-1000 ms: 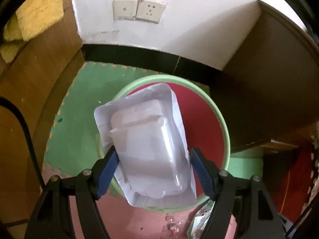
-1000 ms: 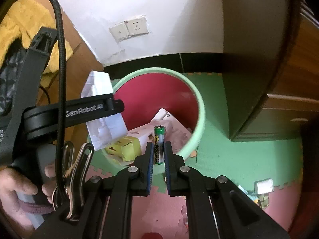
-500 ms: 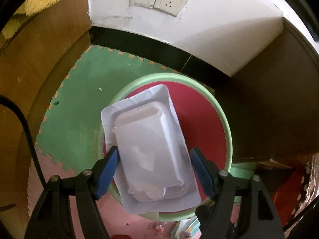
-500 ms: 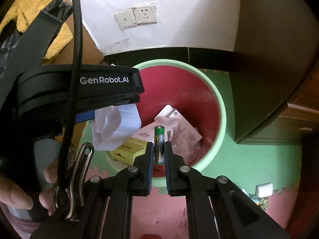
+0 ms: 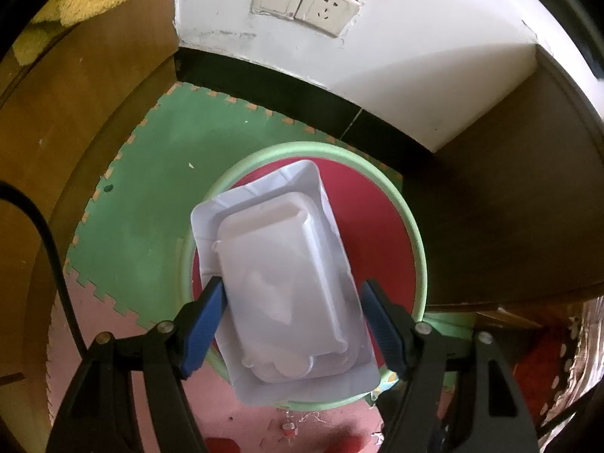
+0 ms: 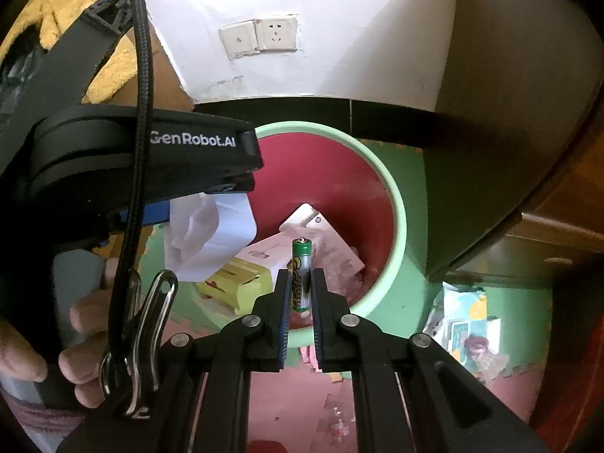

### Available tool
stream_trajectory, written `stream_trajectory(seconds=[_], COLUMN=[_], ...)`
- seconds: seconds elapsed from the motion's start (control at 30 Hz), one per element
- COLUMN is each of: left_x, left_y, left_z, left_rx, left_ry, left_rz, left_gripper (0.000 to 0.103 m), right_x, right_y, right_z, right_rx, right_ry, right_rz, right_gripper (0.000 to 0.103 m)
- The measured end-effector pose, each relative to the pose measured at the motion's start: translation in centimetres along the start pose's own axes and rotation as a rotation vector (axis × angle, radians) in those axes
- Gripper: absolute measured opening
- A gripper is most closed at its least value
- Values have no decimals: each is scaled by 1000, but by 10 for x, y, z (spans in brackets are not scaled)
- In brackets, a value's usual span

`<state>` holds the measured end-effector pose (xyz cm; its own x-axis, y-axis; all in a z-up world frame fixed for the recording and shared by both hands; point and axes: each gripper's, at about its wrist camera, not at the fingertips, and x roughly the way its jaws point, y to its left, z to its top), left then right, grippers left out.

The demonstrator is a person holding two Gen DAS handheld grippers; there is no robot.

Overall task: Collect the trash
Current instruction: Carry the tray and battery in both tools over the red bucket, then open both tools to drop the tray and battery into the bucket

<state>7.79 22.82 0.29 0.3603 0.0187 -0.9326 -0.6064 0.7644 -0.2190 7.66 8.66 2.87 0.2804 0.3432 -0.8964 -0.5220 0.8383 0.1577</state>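
Two pieces of trash hang over the green bin (image 5: pixel 417 241), probably so each falls inside when let go. The left gripper (image 5: pixel 290 324) clamps the wide plastic tray (image 5: pixel 283 283) above the near rim; the right gripper (image 6: pixel 301 294) pinches the small battery (image 6: pixel 301 264) there too. Boxes already lie in the bin, and a wrapper (image 6: pixel 468 324) lies on the mat beside it.

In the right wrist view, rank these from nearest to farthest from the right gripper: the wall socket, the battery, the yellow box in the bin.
1. The battery, clamped upright in the right gripper.
2. The yellow box, just left of it, low inside the bin.
3. The wall socket, high on the white wall beyond the bin.
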Motion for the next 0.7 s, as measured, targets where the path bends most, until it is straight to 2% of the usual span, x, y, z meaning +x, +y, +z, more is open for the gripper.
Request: stream_trajectory(seconds=[0.13,0.2,0.27,0.4,0.7], left_x=[1,3,5,9,13], left_y=[-3,-5,-1,1,-9], left_z=[-3,-1,-2,-4,-10], left_rx=[7,42,38,23,75], left_ry=[-1,-11,-21,0,2], left_rz=[2,-6,29,-1,33], left_gripper=[76,76,76,76,76], right_x=[7,11,16,21,26], right_y=[-9,-12,-15,-21,-30], right_z=[1,3,4,5,5], right_rx=[24,30,38,54,71], right_ry=[3,5,9,8,4], right_rz=[22,28,33,45,58], right_gripper=[11,11,11,11,11])
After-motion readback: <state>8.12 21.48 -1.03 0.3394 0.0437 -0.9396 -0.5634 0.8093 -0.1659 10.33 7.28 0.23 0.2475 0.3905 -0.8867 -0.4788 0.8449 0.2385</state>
